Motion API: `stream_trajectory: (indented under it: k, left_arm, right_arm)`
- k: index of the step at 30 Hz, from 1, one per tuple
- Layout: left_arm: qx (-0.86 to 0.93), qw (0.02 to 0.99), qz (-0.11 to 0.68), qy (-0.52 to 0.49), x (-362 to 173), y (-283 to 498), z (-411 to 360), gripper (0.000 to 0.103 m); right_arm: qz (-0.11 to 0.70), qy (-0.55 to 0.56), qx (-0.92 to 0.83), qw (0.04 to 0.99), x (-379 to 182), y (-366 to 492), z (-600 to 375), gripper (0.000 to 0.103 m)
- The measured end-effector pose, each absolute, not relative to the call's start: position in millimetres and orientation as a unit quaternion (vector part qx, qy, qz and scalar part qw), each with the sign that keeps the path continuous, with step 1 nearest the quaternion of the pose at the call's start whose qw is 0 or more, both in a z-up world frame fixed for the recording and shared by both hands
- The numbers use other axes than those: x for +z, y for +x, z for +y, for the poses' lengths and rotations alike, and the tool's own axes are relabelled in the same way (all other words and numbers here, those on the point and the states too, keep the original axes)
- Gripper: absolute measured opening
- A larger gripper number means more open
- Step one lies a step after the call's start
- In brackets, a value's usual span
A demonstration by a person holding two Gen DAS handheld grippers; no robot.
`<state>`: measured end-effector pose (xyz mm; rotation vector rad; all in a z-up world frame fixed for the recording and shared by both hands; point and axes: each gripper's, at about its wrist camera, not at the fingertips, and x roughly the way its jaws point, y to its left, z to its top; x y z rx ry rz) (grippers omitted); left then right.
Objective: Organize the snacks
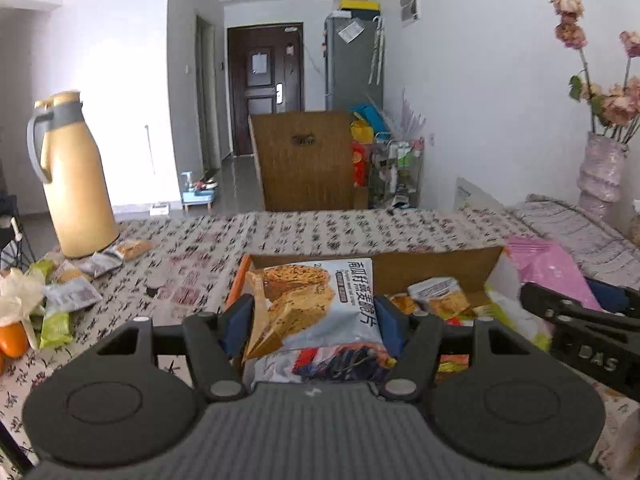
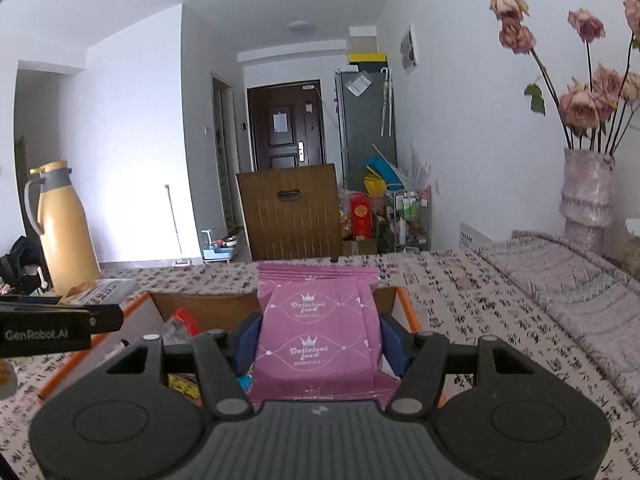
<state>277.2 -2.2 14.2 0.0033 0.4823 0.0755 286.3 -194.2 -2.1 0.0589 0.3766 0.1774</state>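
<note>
My left gripper [image 1: 314, 322] is shut on a pale blue bag of oat crisps [image 1: 320, 300], its blue pads pressing both sides. The bag hangs over an open cardboard box with orange edges [image 1: 436, 264] that holds several snack packets. My right gripper [image 2: 316, 338] is shut on a pink snack packet [image 2: 320, 332] printed with crowns, held over the same box [image 2: 408, 312]. The right gripper's black body [image 1: 588, 328] shows at the right of the left wrist view, with the pink packet [image 1: 552, 268] beside it. The left gripper's body [image 2: 52, 326] shows at the left of the right wrist view.
A yellow thermos jug [image 1: 76, 176] stands at the table's far left, with loose snack packets [image 1: 68, 292] and an orange [image 1: 12, 338] near it. A vase of dried flowers [image 2: 588, 196] stands at the far right on a grey runner. A wooden chair back [image 1: 304, 160] rises behind the table.
</note>
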Motion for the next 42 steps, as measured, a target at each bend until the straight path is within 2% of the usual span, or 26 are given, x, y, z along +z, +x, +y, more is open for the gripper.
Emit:
stream_trajectory:
  k: [4,9,10,11,12,13,16,28,42]
  left_arm:
    - [0.031,0.968,0.249,-0.006,4.8,282.5,4.2,0.066]
    - [0.038,0.969,0.246,-0.01,3.2,277.8,5.2,0.084]
    - [0.041,0.969,0.242,-0.012,3.9,276.8,6.1,0.088]
    - [0.046,0.97,0.237,-0.013,4.8,276.6,7.8,0.097]
    - [0.051,0.971,0.233,-0.014,5.3,275.4,8.3,0.103]
    - [0.057,0.972,0.229,-0.013,5.6,274.7,8.0,0.103]
    - [0.056,0.971,0.231,-0.013,5.8,276.3,8.6,0.103]
    - [0.054,0.975,0.213,-0.015,21.2,262.2,8.5,0.103]
    - [0.034,0.978,0.205,-0.021,36.5,179.7,10.0,0.103]
  right_arm:
    - [0.202,0.031,0.096,0.974,-11.0,291.5,-195.8,0.061]
    - [0.208,0.023,0.096,0.973,-15.6,289.6,-191.3,0.062]
    - [0.207,0.024,0.094,0.974,-15.2,288.6,-191.7,0.068]
    - [0.205,0.027,0.093,0.974,-14.0,287.5,-192.8,0.075]
    - [0.202,0.03,0.091,0.975,-13.6,286.1,-194.0,0.09]
    - [0.199,0.032,0.088,0.976,-13.8,285.0,-195.2,0.097]
    - [0.196,0.039,0.081,0.976,-13.8,283.9,-199.3,0.103]
    - [0.185,0.042,0.074,0.979,-1.2,278.8,-203.6,0.103]
    - [0.182,0.035,0.076,0.98,16.1,201.0,-215.5,0.103]
